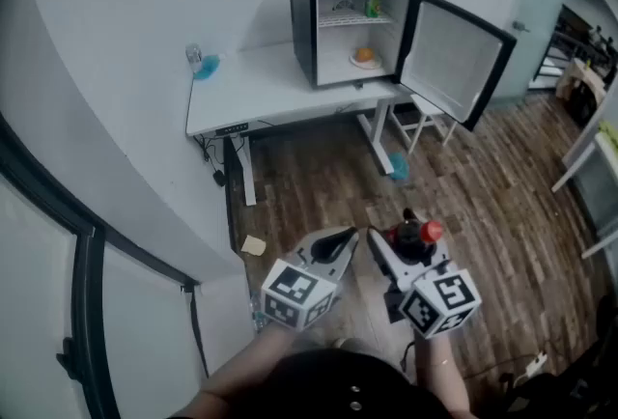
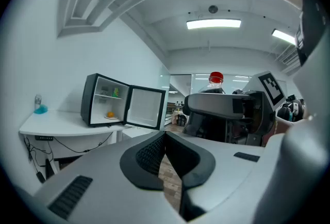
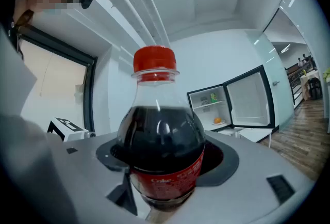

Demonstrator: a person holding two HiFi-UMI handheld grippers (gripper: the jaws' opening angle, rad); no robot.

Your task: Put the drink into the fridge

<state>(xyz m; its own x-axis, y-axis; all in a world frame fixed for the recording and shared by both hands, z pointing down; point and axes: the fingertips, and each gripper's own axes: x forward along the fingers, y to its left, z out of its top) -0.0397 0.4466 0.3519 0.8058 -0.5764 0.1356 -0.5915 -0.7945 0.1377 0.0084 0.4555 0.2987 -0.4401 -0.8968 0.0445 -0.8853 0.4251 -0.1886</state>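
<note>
The drink is a cola bottle (image 3: 162, 150) with a red cap (image 3: 154, 63), standing upright between the jaws of my right gripper (image 3: 165, 171), which is shut on it. In the head view the bottle (image 1: 415, 239) sits low over the wood floor, in the right gripper (image 1: 398, 248). The black mini fridge (image 1: 350, 21) stands on a white table (image 1: 251, 94) farther ahead, with its door (image 1: 454, 60) swung wide open to the right. My left gripper (image 1: 340, 248) is beside the right one; its pads (image 2: 154, 153) meet with nothing between them.
Inside the fridge an orange on a plate (image 1: 364, 55) lies on the floor of the compartment and a green carton (image 1: 373, 7) stands on the shelf. A small bottle with blue liquid (image 1: 200, 63) stands on the table's left end. A white stool (image 1: 425, 123) stands below the door.
</note>
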